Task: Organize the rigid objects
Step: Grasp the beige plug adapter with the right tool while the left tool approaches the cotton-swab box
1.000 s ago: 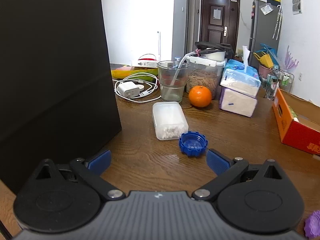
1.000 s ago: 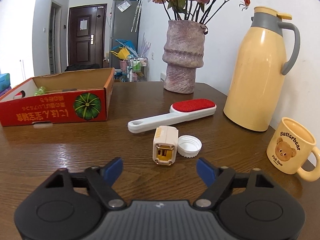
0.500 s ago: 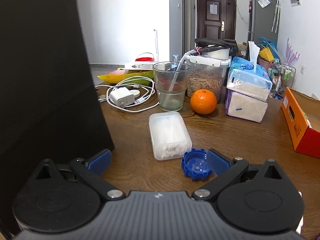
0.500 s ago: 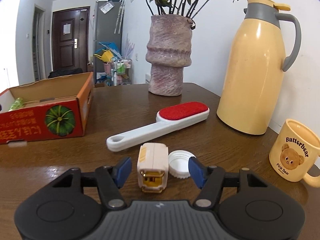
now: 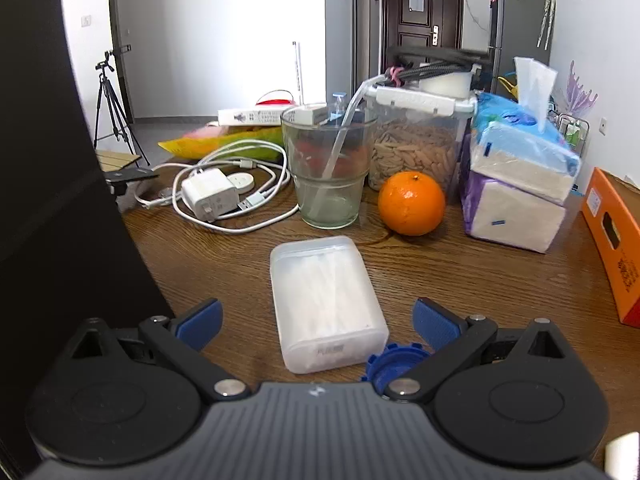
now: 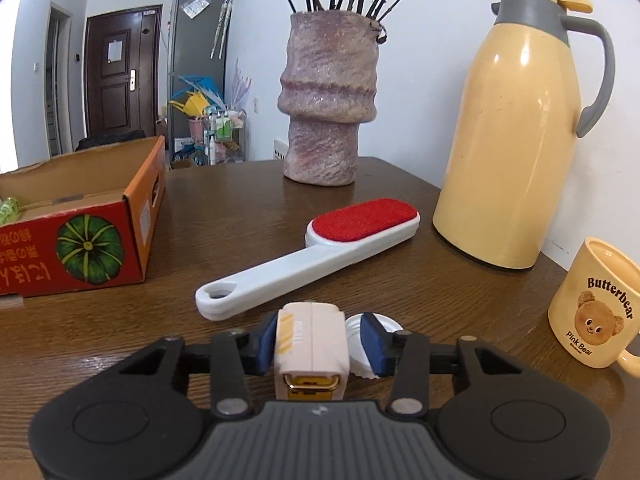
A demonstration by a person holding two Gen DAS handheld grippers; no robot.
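Observation:
In the right wrist view a cream plug adapter (image 6: 310, 340) lies on the wooden table between the blue pads of my right gripper (image 6: 320, 340). Its jaws are closing: the left pad meets the adapter's side and a thin gap shows at the right pad. A white bottle cap (image 6: 390, 325) sits just behind the right finger. In the left wrist view my left gripper (image 5: 316, 320) stands open around the near end of a translucent cotton-swab box (image 5: 324, 280), pads well apart from it. A blue cap (image 5: 390, 360) lies partly hidden under the right finger.
A red-and-white lint brush (image 6: 312, 260), cardboard box (image 6: 80, 240), vase (image 6: 326, 100), yellow thermos (image 6: 508, 152) and bear mug (image 6: 592, 304) surround the right gripper. By the left stand a glass (image 5: 328, 172), orange (image 5: 411, 203), charger with cable (image 5: 210, 194), tissue packs (image 5: 516, 184) and a black panel (image 5: 60, 200).
My right gripper came forward over the adapter and its jaws narrowed around it. My left gripper moved forward and left, so the swab box now lies between its fingers and the blue cap slid under it.

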